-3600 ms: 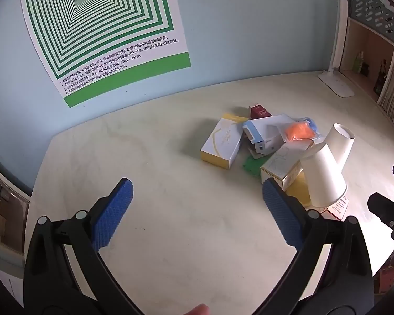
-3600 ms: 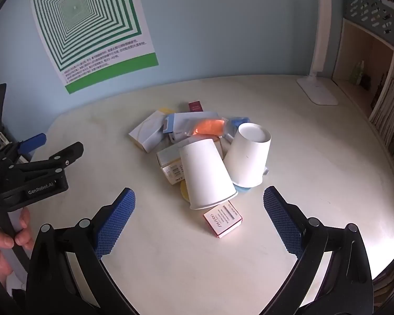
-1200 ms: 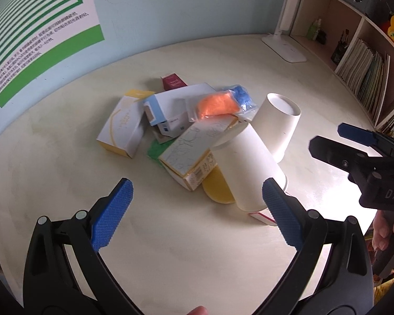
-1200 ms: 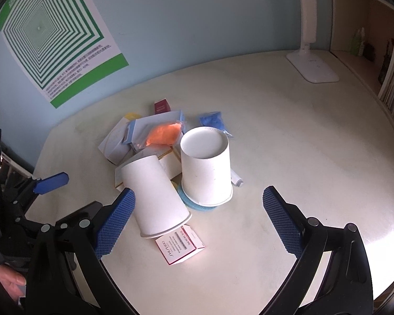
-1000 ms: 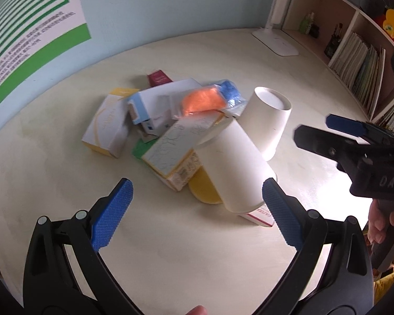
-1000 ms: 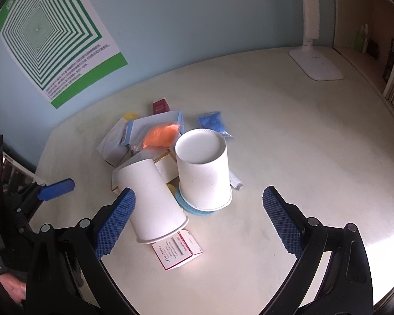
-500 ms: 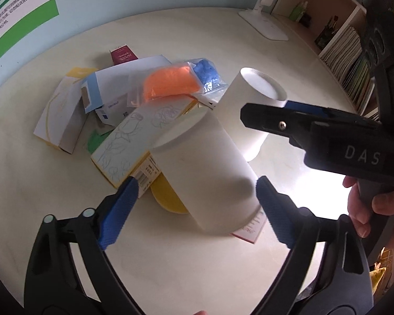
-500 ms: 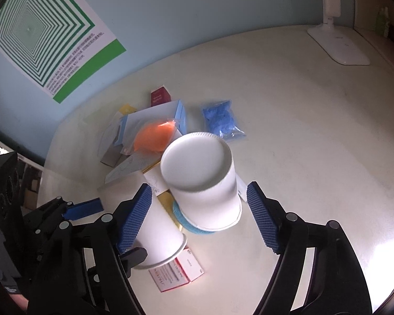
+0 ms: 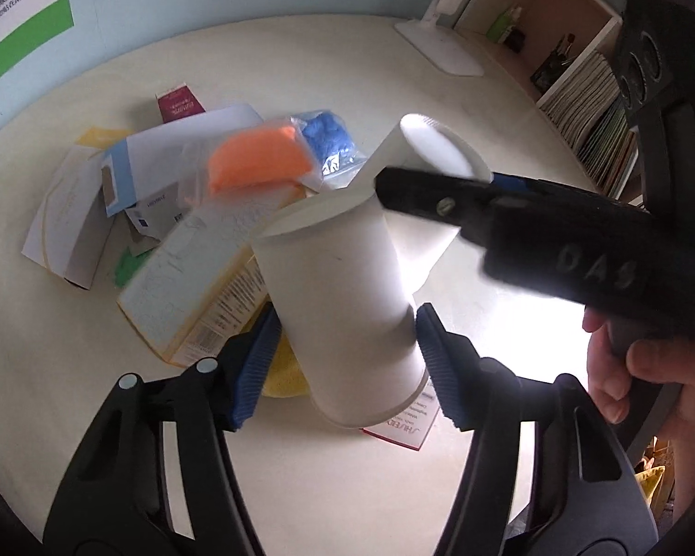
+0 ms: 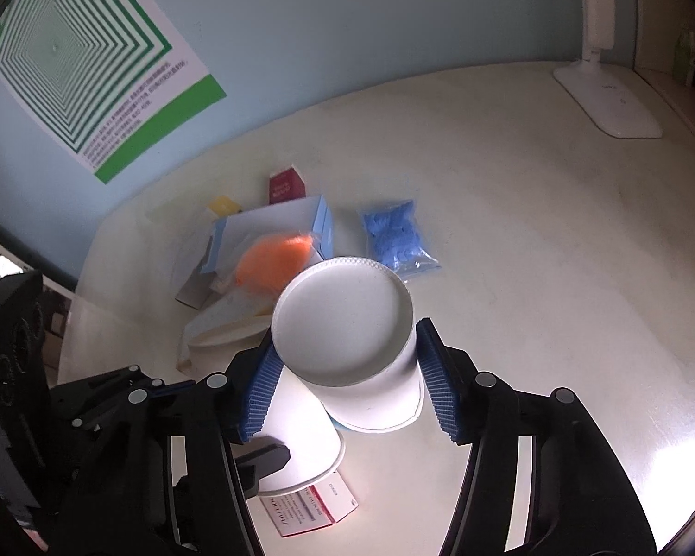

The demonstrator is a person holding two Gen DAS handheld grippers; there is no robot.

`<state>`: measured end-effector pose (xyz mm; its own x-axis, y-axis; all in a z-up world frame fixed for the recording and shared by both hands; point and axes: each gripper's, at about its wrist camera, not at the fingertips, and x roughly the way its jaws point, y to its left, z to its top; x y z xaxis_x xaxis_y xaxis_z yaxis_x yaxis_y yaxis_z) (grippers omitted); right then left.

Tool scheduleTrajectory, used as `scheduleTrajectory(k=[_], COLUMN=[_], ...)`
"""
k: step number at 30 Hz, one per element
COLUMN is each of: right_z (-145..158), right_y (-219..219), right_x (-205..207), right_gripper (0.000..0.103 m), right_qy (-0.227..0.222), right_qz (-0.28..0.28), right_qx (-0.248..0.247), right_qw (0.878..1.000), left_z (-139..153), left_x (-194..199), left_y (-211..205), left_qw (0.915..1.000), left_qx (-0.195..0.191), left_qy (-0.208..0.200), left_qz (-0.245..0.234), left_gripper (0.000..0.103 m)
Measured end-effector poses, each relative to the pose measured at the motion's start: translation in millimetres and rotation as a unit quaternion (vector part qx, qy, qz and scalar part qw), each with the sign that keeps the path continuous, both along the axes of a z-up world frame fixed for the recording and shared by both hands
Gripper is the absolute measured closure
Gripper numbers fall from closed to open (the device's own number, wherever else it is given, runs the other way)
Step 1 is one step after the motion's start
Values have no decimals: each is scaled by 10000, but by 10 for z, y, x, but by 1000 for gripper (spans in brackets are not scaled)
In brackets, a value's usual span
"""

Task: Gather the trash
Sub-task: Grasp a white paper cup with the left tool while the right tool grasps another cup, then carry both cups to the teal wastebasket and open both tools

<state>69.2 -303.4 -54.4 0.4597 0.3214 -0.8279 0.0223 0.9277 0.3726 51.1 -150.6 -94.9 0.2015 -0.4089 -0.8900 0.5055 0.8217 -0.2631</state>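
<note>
A pile of trash lies on the cream table (image 9: 92,417). In the left wrist view my left gripper (image 9: 345,363) is closed around a tilted, upside-down white paper cup (image 9: 343,306), pads touching both sides. In the right wrist view my right gripper (image 10: 345,375) is closed around a second upside-down white paper cup (image 10: 347,338), pads against its sides. The first cup (image 10: 301,454) shows at lower left there, the left gripper's body beside it. The right gripper's black body (image 9: 556,250) crosses the left view over the second cup (image 9: 435,148).
The pile holds an orange bag (image 9: 259,162), a blue bag (image 10: 396,231), a white-and-blue box (image 9: 180,143), a yellow-trimmed box (image 9: 194,287), a small red-and-white box (image 10: 306,505) and a maroon box (image 10: 285,185). A white lamp base (image 10: 607,106) and a bookshelf (image 9: 579,78) stand at right.
Both grippers moved down and forward onto the cups and closed from wide open until the pads meet the cup sides. The orange bag is motion-blurred.
</note>
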Motion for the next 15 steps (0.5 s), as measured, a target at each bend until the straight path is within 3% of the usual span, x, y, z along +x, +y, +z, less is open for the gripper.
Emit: scheduleTrajectory(k=[5,15], right_z=[169,585], right_y=[-125,-436], right_x=[-128,-718], right_gripper=[45,45], right_qy=[-180,-497], right_qz=[-246,-1072], right_qx=[69,180], right_qw=[9995,9928], left_z=[126,430], left_x=[-68,-253], left_y=[58,205], left_qw=[9995,9978], left_qx=[100,-176], left_qy=[-276,-517], left_qz=[-62,-371], left_gripper=[48,48])
